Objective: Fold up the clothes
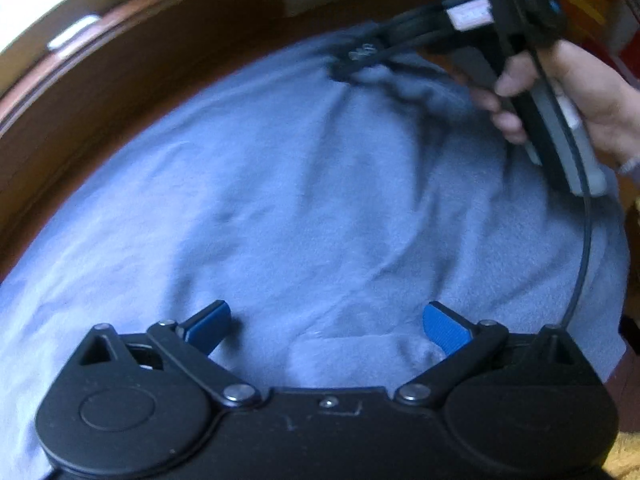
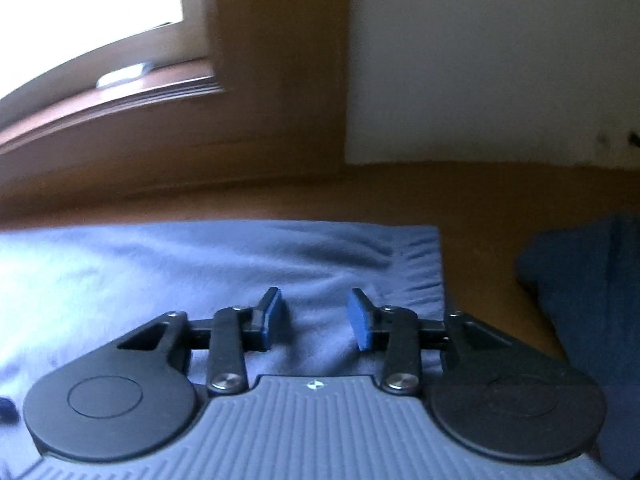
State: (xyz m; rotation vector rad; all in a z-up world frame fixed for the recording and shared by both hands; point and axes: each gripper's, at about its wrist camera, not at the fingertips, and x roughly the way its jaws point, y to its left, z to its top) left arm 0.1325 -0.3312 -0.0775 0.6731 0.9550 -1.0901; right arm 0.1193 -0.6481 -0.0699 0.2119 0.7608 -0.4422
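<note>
Here the left gripper (image 1: 326,322) has its blue-padded fingers spread wide over the light blue garment (image 1: 280,200) lying flat beneath and ahead of them, while the right gripper (image 2: 314,316), fingers partly apart and pinching nothing, hovers over the cloth's far corner.

Two garments (image 2: 224,264) (image 2: 588,296), two hand-held grippers (image 1: 326,322) (image 2: 314,314)

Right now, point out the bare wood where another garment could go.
A bare strip of wooden surface runs between the light blue cloth and the dark blue garment, and on behind the cloth to the wall. The cloth fills the near side, with both grippers over it.
</note>
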